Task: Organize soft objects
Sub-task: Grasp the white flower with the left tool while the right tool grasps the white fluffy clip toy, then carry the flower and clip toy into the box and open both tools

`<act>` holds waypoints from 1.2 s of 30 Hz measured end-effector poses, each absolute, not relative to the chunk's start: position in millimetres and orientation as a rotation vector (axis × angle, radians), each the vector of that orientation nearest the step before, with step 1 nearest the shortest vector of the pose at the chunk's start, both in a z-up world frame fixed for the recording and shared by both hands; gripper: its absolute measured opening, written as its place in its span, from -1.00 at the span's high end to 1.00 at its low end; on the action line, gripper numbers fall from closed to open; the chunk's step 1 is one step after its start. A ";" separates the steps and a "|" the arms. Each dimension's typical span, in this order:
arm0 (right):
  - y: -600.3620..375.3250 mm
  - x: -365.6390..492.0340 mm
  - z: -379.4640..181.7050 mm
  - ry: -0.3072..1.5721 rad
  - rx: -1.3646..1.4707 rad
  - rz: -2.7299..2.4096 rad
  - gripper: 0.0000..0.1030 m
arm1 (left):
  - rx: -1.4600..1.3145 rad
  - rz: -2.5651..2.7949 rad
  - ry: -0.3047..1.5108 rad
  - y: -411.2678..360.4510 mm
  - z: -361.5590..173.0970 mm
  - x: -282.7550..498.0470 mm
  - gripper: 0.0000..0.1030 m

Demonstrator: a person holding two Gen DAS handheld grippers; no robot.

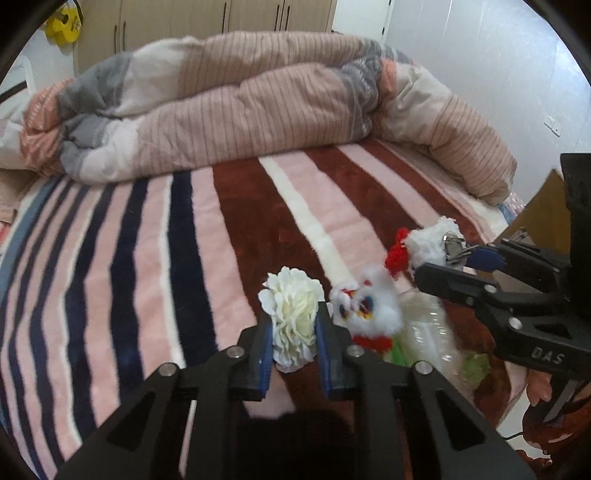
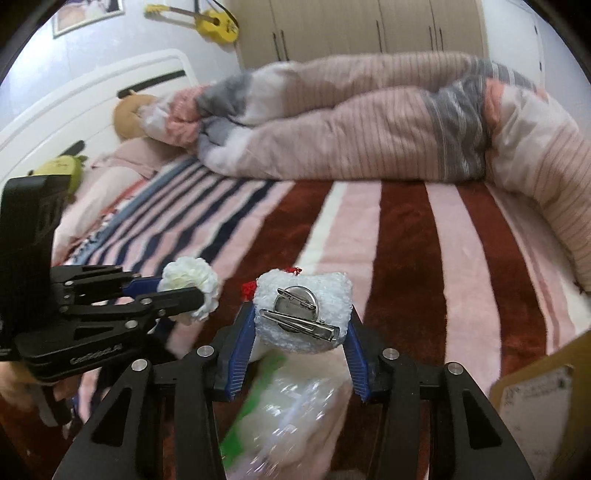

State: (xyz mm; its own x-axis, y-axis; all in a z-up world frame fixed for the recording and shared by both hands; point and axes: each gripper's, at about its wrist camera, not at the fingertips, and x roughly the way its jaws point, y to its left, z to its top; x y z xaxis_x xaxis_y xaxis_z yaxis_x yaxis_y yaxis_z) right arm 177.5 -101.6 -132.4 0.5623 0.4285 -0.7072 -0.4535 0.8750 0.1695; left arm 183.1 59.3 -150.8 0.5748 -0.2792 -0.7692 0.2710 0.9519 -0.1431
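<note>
My left gripper [image 1: 293, 328] is shut on a cream fabric flower [image 1: 293, 317] and holds it above the striped blanket [image 1: 147, 258]. It also shows in the right wrist view, where the flower [image 2: 190, 284] sits at the left. My right gripper [image 2: 301, 328] is shut on a white fluffy clip [image 2: 303, 314] with a red bow and a metal clasp on its back; the clip also shows in the left wrist view [image 1: 428, 243]. A white plush toy with big eyes [image 1: 365, 306] lies on the blanket between the grippers, beside a clear plastic bag [image 2: 291, 417].
A rumpled pink and grey duvet [image 1: 258, 103] fills the far side of the bed. A cardboard box [image 2: 543, 398] stands at the right edge. Plush toys [image 2: 129, 114] lie by the headboard. Wardrobes and a yellow toy guitar [image 2: 210, 22] are behind.
</note>
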 end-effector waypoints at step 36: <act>-343.1 71.3 -43.7 0.689 -0.026 0.381 0.14 | 0.181 -0.669 0.701 -203.3 16.2 91.2 0.66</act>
State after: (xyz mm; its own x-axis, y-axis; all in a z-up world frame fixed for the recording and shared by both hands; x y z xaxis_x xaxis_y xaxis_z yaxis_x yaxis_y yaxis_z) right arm 71.3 -343.1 -43.7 0.7061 0.3339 -0.6244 -0.3511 0.9309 0.1007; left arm 91.2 -203.3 16.2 0.5672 -0.5074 -0.6487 0.6246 0.7784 -0.0627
